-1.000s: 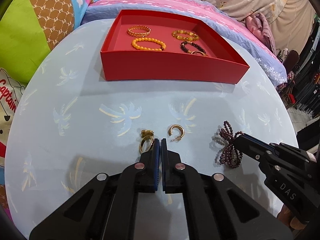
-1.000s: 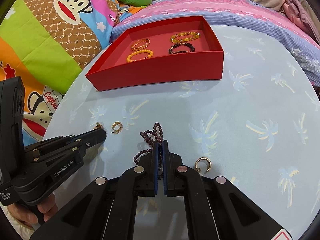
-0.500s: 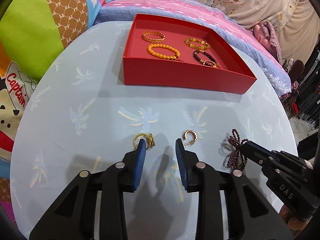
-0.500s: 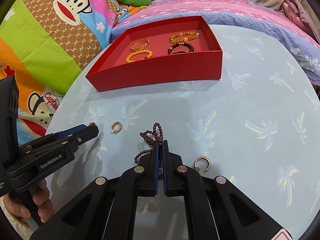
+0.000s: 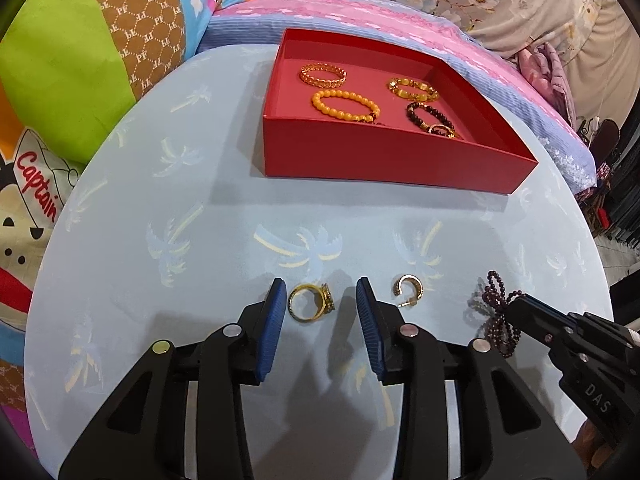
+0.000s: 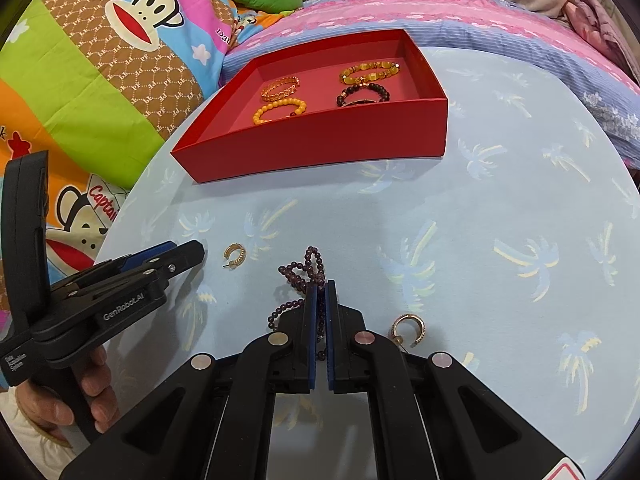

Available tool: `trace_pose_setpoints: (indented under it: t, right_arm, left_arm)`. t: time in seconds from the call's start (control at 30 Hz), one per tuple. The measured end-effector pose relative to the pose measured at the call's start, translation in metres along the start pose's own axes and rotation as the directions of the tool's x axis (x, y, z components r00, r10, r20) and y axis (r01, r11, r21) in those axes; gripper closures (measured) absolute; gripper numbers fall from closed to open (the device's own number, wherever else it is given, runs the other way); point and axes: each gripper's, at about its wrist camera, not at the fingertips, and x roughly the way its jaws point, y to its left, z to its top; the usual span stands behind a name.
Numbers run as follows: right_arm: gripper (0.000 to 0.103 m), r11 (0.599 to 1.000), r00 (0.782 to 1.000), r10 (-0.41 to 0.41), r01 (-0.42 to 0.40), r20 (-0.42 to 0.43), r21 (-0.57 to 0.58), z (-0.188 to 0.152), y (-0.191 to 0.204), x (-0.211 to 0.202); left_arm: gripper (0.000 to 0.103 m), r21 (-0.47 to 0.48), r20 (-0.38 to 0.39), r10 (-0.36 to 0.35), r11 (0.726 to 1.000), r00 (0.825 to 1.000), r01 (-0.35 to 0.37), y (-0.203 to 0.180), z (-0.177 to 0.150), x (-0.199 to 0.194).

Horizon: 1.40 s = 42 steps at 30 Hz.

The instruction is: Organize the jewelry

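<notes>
A gold ring [image 5: 310,303] lies on the light blue table between the tips of my open left gripper [image 5: 322,292]. A gold hoop earring [image 5: 409,289] lies just to its right and also shows in the right wrist view [image 6: 234,253]. My right gripper [image 6: 320,286] is shut on a dark purple bead bracelet [image 6: 302,270] that rests on the table; the bracelet also shows in the left wrist view [image 5: 494,316]. A second hoop earring [image 6: 409,328] lies by the right finger. The red tray [image 5: 384,160] at the back holds several bracelets.
The round table [image 6: 500,200] has a palm print cloth. Colourful pillows [image 6: 100,80] and pink and blue bedding [image 5: 360,12] lie behind and to the left of it. The table edge is close on the left and right.
My left gripper has opened from shut and shifted left, so the gold ring now lies between its fingers. The right gripper stays shut on the bead bracelet.
</notes>
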Motion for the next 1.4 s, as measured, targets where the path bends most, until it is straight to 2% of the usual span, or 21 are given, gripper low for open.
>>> trace_pose_setpoints:
  t: [0.07, 0.1, 0.2, 0.23, 0.27, 0.5, 0.97, 1.13, 1.4]
  right_arm:
    - [0.099, 1.000, 1.000, 0.000, 0.000, 0.000, 0.000, 0.000, 0.000, 0.000]
    - [0.099, 1.000, 1.000, 0.001, -0.001, 0.000, 0.001, 0.000, 0.000, 0.000]
    - [0.099, 1.000, 1.000, 0.003, -0.003, 0.002, 0.003, 0.001, 0.000, 0.000]
    - [0.099, 1.000, 1.000, 0.003, -0.003, 0.004, 0.004, 0.001, 0.000, 0.000]
    - [0.099, 1.000, 1.000, 0.004, -0.004, 0.005, 0.004, 0.001, 0.000, 0.000]
    - [0.099, 1.000, 1.000, 0.008, -0.008, 0.011, 0.009, 0.002, -0.001, -0.002]
    - [0.099, 1.000, 0.999, 0.020, -0.021, 0.040, 0.019, 0.009, -0.004, -0.015]
    - [0.099, 1.000, 0.996, 0.022, -0.023, 0.089, 0.003, 0.032, -0.005, -0.026]
    - [0.099, 1.000, 0.984, 0.026, -0.025, 0.174, -0.011, 0.101, -0.007, -0.028]
  left_arm:
    - [0.072, 0.005, 0.005, 0.004, 1.000, 1.000, -0.004, 0.000, 0.001, 0.001]
    - [0.080, 0.007, 0.005, 0.005, 1.000, 1.000, -0.005, -0.001, 0.001, 0.001]
    - [0.083, 0.002, 0.002, -0.013, 1.000, 1.000, 0.013, 0.001, 0.000, -0.001]
    - [0.086, 0.006, 0.008, -0.015, 1.000, 1.000, 0.015, 0.000, 0.000, -0.003]
    - [0.097, 0.011, 0.008, -0.018, 1.000, 1.000, 0.018, -0.001, -0.001, -0.003]
    - [0.100, 0.019, 0.007, -0.037, 0.999, 0.999, 0.037, -0.004, -0.002, -0.007]
    - [0.100, 0.021, 0.038, -0.095, 0.995, 0.995, 0.094, -0.009, 0.007, -0.031]
    - [0.100, 0.029, 0.074, -0.121, 0.992, 0.990, 0.119, -0.015, 0.030, -0.043]
    - [0.100, 0.052, 0.142, -0.156, 0.987, 0.978, 0.149, -0.029, 0.099, -0.038]
